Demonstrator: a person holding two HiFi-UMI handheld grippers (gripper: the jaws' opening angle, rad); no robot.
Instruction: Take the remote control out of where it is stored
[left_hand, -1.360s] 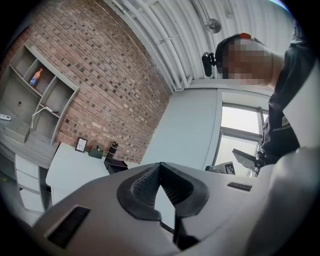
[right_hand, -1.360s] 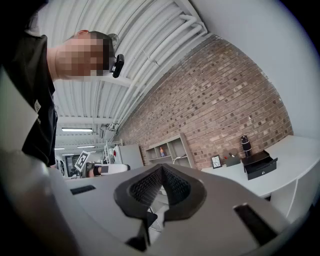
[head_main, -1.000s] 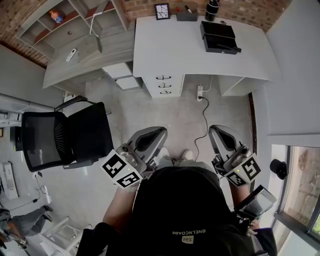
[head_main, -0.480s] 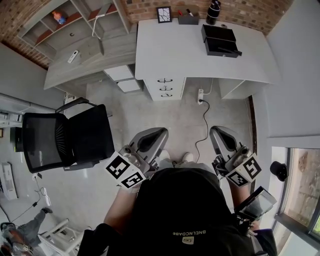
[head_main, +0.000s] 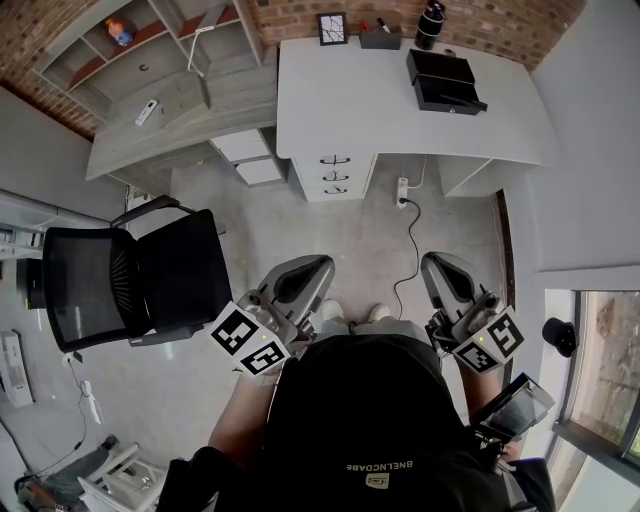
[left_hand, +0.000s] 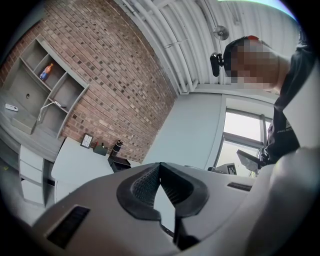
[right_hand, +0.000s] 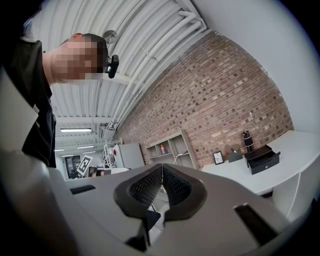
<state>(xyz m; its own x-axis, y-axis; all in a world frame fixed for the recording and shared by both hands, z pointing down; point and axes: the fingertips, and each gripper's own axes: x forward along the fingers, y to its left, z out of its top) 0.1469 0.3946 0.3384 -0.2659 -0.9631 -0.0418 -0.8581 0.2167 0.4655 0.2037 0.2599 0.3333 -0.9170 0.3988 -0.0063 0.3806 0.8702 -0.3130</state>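
Both grippers are held low in front of the person, over the floor, pointing toward the desks. My left gripper is shut with nothing in it; its ribbed pads meet at the tip. My right gripper is also shut and empty, with its pads together. A small white remote-like object lies on the grey desk at the far left, well away from both grippers. The white desk has a bank of three drawers, all closed. A black drawer box sits on its top.
A black office chair stands left of the left gripper. A power strip with a black cable lies on the floor ahead. An open shelf unit stands against the brick wall. A picture frame and a dark bottle stand at the white desk's back.
The view has drifted slightly, so the desks sit a little further right. Both grippers stay shut and hold nearly the same place. A person at the lower left has moved off toward the corner.
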